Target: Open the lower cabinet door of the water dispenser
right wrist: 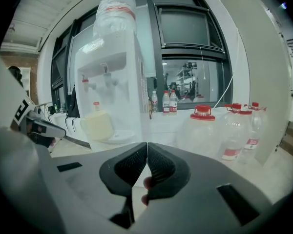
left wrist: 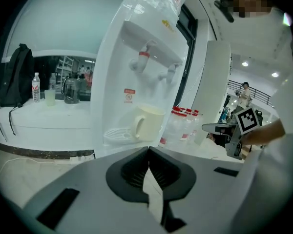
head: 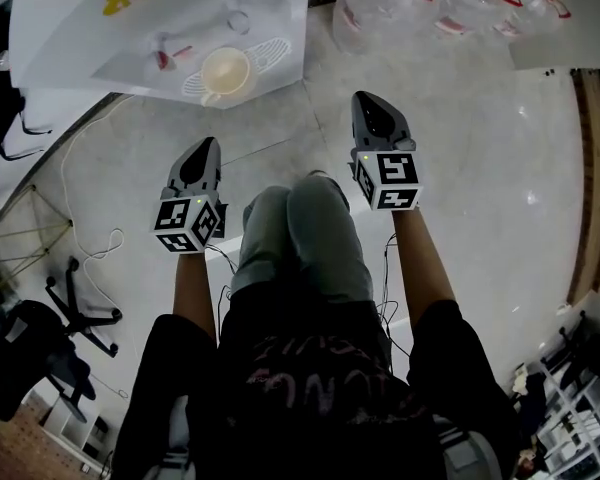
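Observation:
The white water dispenser (head: 160,28) stands ahead of me with a cream cup (head: 225,70) on its drip tray. Seen from above, its lower cabinet door is hidden. In the left gripper view the dispenser (left wrist: 136,72) and cup (left wrist: 147,122) are close in front, and the gripper body covers the lower part. My left gripper (head: 209,145) is shut and empty, short of the dispenser's front. My right gripper (head: 366,98) is also shut and empty, level with the dispenser's right side. Both jaw pairs meet at their tips, left gripper (left wrist: 149,149) and right gripper (right wrist: 146,144).
Several large water jugs with red caps (right wrist: 205,130) stand on the floor right of the dispenser (right wrist: 107,82). A counter with a backpack, a bottle and a kettle (left wrist: 71,89) runs to the left. Cables (head: 90,248) and a chair base lie on the floor at left. My knees (head: 300,228) are between the grippers.

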`<state>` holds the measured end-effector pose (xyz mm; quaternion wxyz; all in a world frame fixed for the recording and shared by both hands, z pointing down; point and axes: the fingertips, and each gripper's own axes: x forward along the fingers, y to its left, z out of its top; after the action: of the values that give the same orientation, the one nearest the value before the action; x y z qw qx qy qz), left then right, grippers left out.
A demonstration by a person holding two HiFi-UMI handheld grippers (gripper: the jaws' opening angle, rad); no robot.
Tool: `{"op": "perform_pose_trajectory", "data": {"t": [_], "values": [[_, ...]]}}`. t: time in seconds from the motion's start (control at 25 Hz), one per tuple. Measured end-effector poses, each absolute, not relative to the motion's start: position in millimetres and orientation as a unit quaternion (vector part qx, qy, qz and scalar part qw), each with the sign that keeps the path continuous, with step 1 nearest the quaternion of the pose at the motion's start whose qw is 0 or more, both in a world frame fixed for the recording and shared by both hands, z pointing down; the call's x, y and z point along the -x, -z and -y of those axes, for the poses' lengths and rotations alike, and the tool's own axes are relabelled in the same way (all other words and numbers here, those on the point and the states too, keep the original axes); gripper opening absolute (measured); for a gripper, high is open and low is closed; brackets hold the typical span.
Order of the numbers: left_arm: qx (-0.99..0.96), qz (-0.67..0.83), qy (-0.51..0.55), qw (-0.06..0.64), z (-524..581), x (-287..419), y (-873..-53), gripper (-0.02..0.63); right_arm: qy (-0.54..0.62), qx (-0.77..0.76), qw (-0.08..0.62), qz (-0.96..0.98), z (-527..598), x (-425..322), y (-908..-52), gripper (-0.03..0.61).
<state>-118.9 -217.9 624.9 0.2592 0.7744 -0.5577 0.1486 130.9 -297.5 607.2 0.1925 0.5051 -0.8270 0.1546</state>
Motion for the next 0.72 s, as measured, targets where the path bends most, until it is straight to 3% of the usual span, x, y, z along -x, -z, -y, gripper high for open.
{"op": "perform_pose_trajectory", "data": {"t": [0.72], "values": [[-0.772, 0.578, -0.127, 0.232, 253.7, 150.5, -779.9, 0.012, -0.125, -0.493, 0.177, 0.843, 344.4, -100.6, -761.0, 0.017]]}}
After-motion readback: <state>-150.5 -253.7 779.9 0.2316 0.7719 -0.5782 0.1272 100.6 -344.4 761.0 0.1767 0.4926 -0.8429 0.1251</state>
